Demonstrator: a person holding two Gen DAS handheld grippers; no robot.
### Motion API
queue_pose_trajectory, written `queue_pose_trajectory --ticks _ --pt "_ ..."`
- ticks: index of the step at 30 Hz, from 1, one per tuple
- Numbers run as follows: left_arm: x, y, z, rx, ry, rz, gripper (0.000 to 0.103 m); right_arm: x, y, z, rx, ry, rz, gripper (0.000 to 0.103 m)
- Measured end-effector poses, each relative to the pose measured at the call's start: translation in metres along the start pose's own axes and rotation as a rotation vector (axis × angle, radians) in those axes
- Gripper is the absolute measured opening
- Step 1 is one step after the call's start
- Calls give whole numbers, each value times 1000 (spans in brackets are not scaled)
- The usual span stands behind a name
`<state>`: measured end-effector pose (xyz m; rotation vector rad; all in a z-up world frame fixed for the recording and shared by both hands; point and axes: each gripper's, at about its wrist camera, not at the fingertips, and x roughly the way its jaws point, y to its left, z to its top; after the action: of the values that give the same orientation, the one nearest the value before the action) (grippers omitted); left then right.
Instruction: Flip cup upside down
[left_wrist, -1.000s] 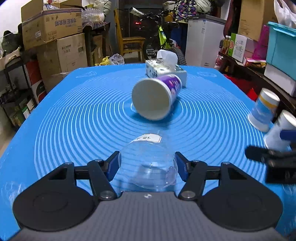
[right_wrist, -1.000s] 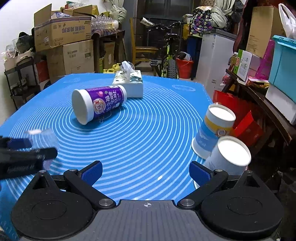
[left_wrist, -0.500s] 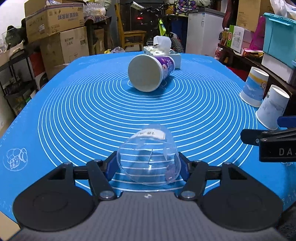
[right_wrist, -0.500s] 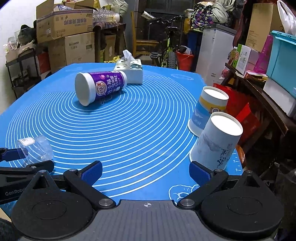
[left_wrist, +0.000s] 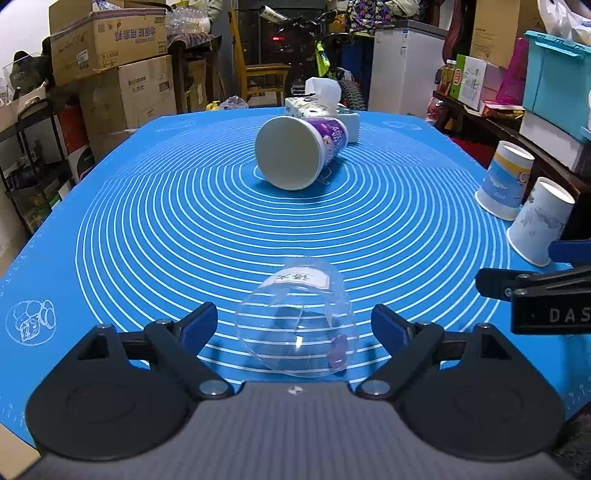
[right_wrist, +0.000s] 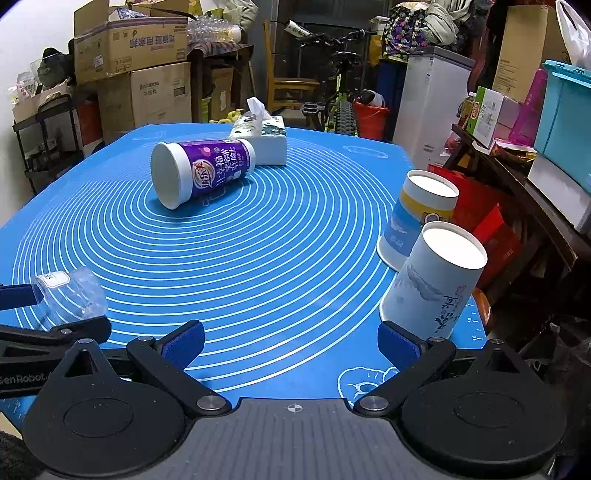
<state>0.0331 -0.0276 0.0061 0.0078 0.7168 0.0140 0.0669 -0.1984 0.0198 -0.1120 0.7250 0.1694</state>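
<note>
Left wrist view: a clear plastic cup (left_wrist: 297, 317) is seen lying on its side on the blue mat (left_wrist: 184, 229), between the two pads of the left gripper (left_wrist: 294, 325). The pads are spread apart, and a gap is seen on each side of the cup, so nothing is clamped. The cup's open rim is turned toward the camera, and its base, marked with a white label, is pointed away across the mat; its long axis is thus laid roughly along the gripper's forward line.

In the right wrist view the same cup (right_wrist: 70, 291) is found at the near left of the mat, beside the left gripper's fingers. The right gripper (right_wrist: 291, 343) is held with its pads wide apart over the mat's near edge, and nothing is held between them.

Four cups are counted: the clear one, one purple paper cup (right_wrist: 201, 171) lying on its side near the tissue box (right_wrist: 264, 142), and two paper cups standing inverted at the right edge, one blue-and-yellow (right_wrist: 419, 218) and one white (right_wrist: 434, 282).
</note>
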Motion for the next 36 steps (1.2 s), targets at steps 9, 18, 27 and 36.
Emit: queue_pose_trajectory --ticks 9,18,27,36 --pt "-41 3 15 -4 -84 -3 97 -20 8 20 -8 -40 23 100" --pt "-48 46 24 -33 -84 95 103 -7 53 55 26 78 190 100" --pt "-26 97 14 -113 -25 150 103 32 86 63 113 240 288 97" --pt "-20 107 4 -158 -3 121 103 72 89 57 292 434 393 87"
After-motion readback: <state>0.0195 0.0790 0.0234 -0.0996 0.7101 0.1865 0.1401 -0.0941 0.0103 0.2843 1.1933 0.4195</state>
